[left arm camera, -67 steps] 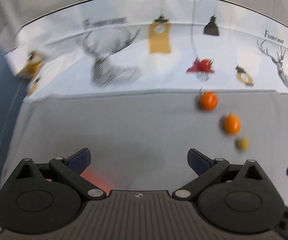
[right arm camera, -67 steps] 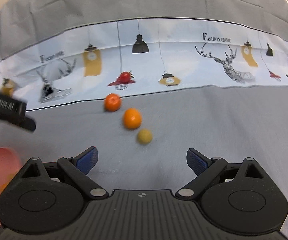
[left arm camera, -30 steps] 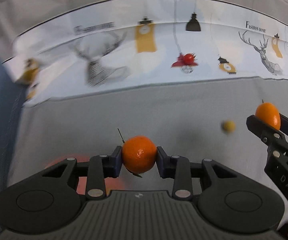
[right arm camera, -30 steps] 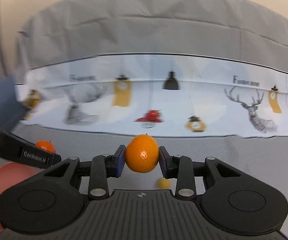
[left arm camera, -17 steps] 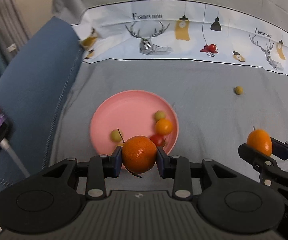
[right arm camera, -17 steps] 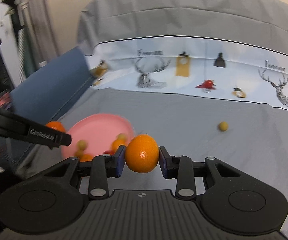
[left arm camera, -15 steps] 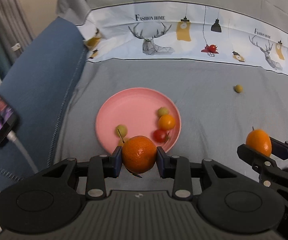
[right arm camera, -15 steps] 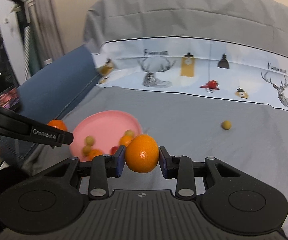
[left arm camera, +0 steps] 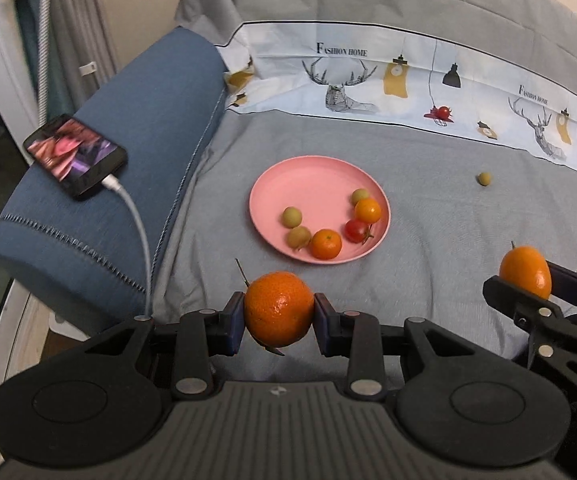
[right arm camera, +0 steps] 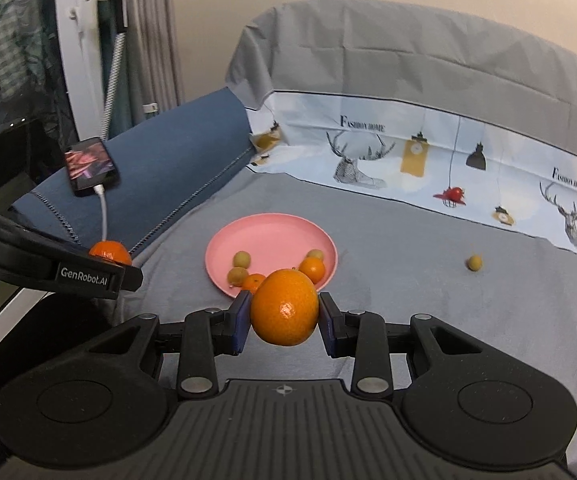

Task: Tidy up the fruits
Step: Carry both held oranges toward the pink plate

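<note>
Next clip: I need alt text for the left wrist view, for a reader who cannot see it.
The left gripper clamps a round orange tangerine above a grey bedsheet, just short of a round pink plate holding six small fruits. At the right edge, the right gripper holds a second orange fruit; one small yellow-green fruit lies loose beyond the plate.

plate (left arm camera: 272,184): pink
held fruits (left arm camera: 279,309): orange
bedsheet (left arm camera: 428,216): grey
printed band (left arm camera: 408,76): white, deer and lamps
cushion (left arm camera: 136,120): blue
</note>
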A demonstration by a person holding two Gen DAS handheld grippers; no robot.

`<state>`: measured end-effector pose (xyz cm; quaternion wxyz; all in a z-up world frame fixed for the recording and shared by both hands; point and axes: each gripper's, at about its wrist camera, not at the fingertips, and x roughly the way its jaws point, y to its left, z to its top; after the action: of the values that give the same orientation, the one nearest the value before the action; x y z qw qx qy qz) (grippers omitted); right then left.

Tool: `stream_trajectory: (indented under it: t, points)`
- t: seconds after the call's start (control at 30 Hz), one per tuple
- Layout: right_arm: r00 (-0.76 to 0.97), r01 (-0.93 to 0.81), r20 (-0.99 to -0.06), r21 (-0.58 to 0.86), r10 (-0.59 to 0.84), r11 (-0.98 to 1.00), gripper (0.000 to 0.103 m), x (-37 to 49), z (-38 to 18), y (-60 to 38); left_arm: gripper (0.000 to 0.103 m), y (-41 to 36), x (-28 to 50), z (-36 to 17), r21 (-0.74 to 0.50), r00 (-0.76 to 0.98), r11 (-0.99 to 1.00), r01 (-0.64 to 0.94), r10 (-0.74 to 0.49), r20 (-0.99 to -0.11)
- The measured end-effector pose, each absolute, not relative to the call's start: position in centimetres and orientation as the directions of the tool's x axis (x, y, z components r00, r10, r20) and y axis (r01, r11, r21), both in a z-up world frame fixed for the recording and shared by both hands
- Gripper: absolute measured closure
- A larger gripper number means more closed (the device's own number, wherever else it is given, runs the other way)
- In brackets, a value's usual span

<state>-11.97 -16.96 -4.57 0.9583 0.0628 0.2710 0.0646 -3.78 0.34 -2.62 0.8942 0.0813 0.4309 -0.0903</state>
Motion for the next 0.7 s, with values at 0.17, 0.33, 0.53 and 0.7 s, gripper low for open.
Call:
stream_trajectory:
  t: [0.17,0.33,0.53,0.7]
  points:
    - [0.845,-0.099,-0.508,0.154,0.165,0.983,0.066,-13.1,-4.3,-16.4,0.064,1.2,-4.9,-2.3,0.051,0.622,0.975,0.214,-0.096,-0.777]
    - [0.849,-0.114,-0.5,0.141,0.171,0.983,0.066,-13.7,-4.0,-15.8,0.064,1.4,-5.6,-2.0,0.047,0.631,0.975,0.218,-0.104,-0.769]
    - [0.848,-0.119,-0.501,0.139,0.173,0.983,0.066,-13.9,-4.0,-15.6,0.064,1.4,-6.0,-1.8,0.045,0.641,0.975,0.216,-0.107,-0.76]
    - [0.846,-0.116,-0.505,0.141,0.172,0.983,0.066,-14.0,-4.2,-15.7,0.064,1.4,-5.9,-1.8,0.045,0.645,0.976,0.215,-0.107,-0.757]
